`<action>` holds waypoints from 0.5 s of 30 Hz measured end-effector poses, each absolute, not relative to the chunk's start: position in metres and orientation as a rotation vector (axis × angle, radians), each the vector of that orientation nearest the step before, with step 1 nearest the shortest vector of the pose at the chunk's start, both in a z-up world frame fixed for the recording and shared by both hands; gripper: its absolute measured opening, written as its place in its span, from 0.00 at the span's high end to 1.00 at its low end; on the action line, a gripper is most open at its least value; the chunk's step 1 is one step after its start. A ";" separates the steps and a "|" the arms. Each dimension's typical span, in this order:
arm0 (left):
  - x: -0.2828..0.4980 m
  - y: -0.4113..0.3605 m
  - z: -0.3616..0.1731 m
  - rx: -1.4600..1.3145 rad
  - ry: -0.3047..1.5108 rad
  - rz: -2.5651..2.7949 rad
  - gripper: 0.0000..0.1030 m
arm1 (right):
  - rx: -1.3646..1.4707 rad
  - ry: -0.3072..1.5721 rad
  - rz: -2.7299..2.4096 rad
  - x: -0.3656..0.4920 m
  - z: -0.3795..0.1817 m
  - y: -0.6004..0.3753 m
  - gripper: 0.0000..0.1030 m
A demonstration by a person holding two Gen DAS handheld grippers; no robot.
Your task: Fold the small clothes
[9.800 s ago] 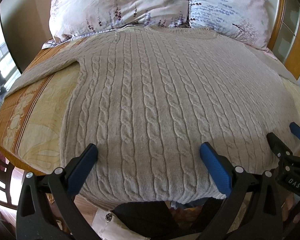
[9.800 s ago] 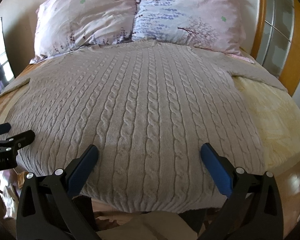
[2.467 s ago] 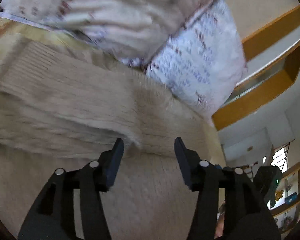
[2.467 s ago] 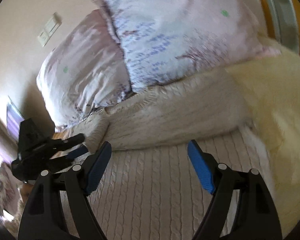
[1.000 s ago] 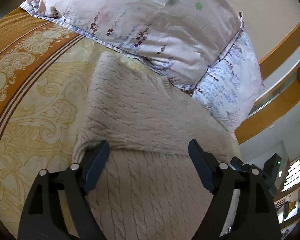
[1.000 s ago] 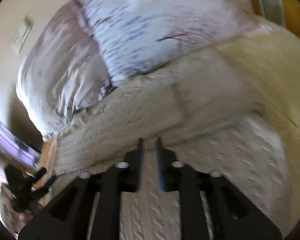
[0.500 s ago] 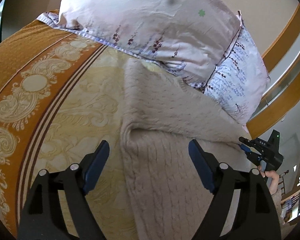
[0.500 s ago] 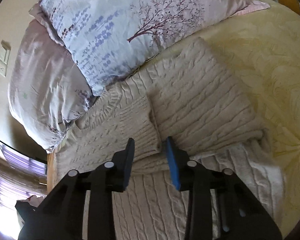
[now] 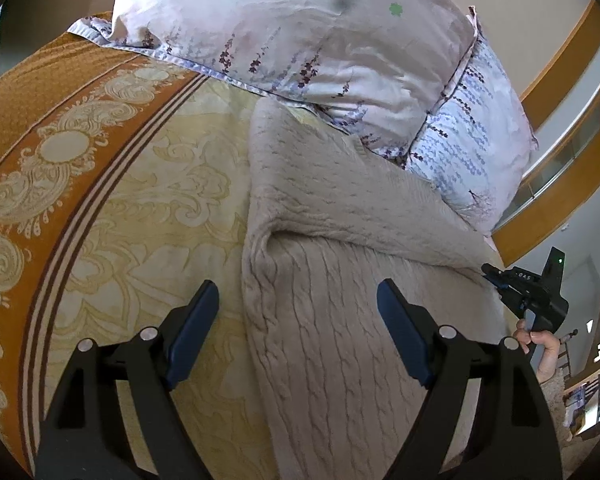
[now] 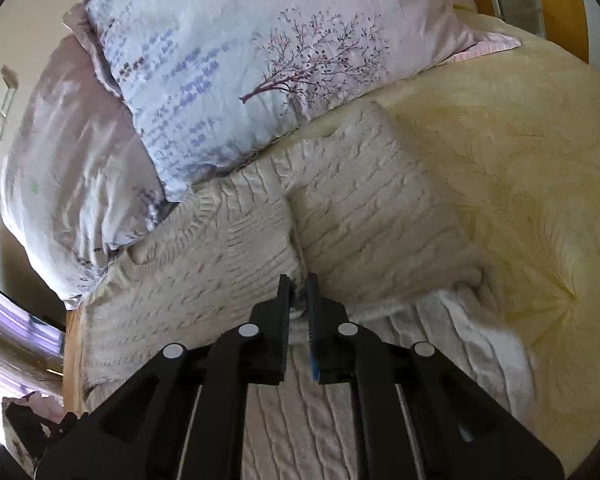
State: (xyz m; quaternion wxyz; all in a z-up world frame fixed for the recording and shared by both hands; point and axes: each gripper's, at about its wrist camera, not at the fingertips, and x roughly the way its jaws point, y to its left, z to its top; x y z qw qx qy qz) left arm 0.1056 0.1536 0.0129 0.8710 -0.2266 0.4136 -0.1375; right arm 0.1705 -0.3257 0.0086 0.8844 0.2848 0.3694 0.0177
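Beige cable-knit sweater (image 9: 340, 320) lies on the bed (image 9: 148, 208) below the pillows (image 9: 300, 32), sleeves folded in. Left gripper (image 9: 298, 334) spread wide over its edge; right gripper (image 10: 298, 300) pinched nearly closed, cannot tell whether on knit.

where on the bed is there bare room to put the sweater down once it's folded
Bare bedspread lies right of the sweater, below the tree-print pillow. More lies left of the sweater, toward the orange border. The head end is crowded with pillows. The right gripper is nearly shut at the sleeve cuffs; the left gripper hangs open.
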 end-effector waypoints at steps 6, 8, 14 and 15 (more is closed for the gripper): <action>0.091 0.153 0.009 -0.516 0.870 -0.346 0.23 | 0.573 0.708 0.077 0.120 0.025 -0.358 0.42; 0.085 0.152 0.007 -0.549 0.874 -0.378 0.27 | 0.594 0.728 0.065 0.103 0.022 -0.378 0.42; 0.062 0.149 0.002 -0.605 0.885 -0.442 0.42 | 0.672 0.835 0.107 0.066 -0.008 -0.411 0.46; 0.059 0.148 0.001 -0.614 0.886 -0.453 0.43 | 0.688 0.862 0.136 0.061 -0.015 -0.412 0.52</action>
